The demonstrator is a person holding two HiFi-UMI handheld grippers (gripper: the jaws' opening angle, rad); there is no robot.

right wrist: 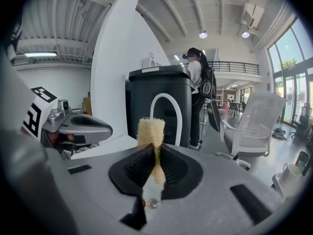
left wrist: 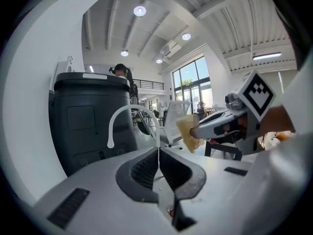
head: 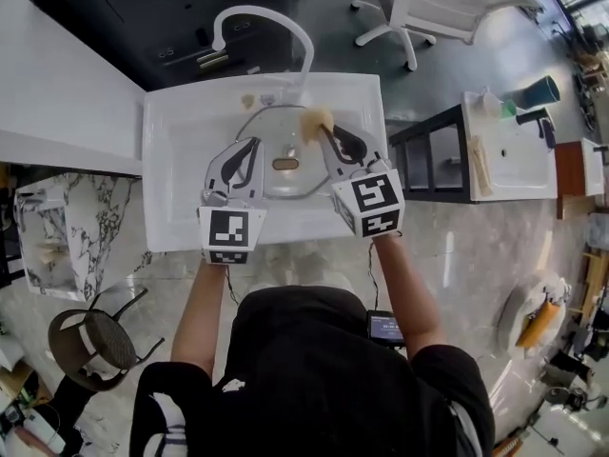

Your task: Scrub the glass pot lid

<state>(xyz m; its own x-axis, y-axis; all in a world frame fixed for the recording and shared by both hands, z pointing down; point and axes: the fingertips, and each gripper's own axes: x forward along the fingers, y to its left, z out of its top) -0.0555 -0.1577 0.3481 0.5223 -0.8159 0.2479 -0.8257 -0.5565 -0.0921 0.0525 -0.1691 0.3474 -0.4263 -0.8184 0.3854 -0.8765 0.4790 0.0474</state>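
A: Overhead first. The lid lies flat in the sink under the faucet, with its knob up at centre.

B: Neither gripper view shows it. Both look out over the sink into the room: faucet arch, black bin, a chair.

A: The left gripper has its tips over the lid's left edge, seen from the head view. Whether it touches the glass can't be told from there.

B: Its own view settles the jaws. The pads are pressed together, with nothing seen between them.

A: The right gripper is to the right of it, tips over the lid's far right rim. A tan lump sits at its tip, unclear from above.

B: The right gripper view makes it plain. It is the sponge, pinched between the closed pads, its frayed top standing above the jaws. The left gripper view shows the same sponge side-on, hanging off the right gripper's tip.

A: Sponge on glass or above it?

B: Cannot tell. The head view only overlaps the two, and the gripper views miss the lid.

A: Anything else?

B: Only the gripper views show a person standing behind the bin.
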